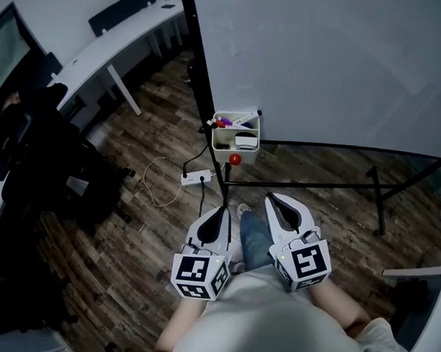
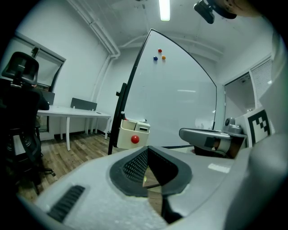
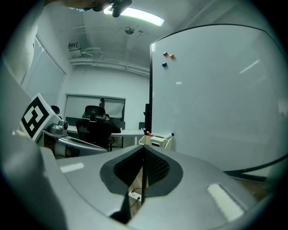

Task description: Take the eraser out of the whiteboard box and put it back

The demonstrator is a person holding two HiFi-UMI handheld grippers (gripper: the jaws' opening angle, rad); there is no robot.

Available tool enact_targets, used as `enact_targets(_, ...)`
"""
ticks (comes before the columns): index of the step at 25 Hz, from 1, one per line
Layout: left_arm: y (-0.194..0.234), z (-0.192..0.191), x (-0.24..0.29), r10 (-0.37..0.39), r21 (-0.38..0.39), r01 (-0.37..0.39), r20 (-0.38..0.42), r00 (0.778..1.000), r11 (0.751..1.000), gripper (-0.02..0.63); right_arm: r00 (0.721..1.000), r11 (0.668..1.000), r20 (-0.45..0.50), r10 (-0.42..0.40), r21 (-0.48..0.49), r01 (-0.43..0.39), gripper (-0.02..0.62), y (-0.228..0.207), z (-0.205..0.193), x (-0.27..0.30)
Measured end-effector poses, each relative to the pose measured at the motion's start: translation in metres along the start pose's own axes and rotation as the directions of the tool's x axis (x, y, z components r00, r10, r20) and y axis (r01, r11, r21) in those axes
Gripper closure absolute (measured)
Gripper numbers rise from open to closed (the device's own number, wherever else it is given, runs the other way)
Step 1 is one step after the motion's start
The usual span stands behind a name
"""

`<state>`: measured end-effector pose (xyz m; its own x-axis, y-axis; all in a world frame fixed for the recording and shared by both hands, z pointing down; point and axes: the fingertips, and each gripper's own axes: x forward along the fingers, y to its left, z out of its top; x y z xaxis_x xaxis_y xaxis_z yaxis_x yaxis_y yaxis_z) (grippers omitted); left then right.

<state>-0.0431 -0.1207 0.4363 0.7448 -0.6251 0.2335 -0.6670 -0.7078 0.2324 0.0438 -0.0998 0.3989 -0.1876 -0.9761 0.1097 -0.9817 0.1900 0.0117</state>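
A cream whiteboard box hangs at the lower left corner of the whiteboard, with a red magnet on its front. A white eraser lies inside it beside markers. My left gripper and right gripper hover side by side above the floor, short of the box and apart from it, both shut and holding nothing. In the left gripper view the left gripper points towards the box, which sits ahead to the left. The right gripper has the box straight ahead.
The whiteboard's black stand bars run across the wooden floor behind the box. A white power strip with a cable lies on the floor to the left. Dark office chairs and a white desk stand at the left. My leg shows between the grippers.
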Motion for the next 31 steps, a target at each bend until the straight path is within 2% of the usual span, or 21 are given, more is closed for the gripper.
enact_targets(9, -0.003, -0.006, -0.014, 0.001, 0.003, -0.001, -0.009, 1.0, 1.0, 0.604, 1.0, 1.0, -0.018, 0.011, 0.018, -0.011, 0.592, 0.013, -0.008, -0.01)
enact_targets(31, 0.003, -0.01, -0.014, 0.004, -0.049, -0.004, -0.009, 1.0, 0.999, 0.604, 0.998, 1.0, -0.061, 0.018, 0.023, -0.017, 0.592, 0.023, -0.012, -0.004)
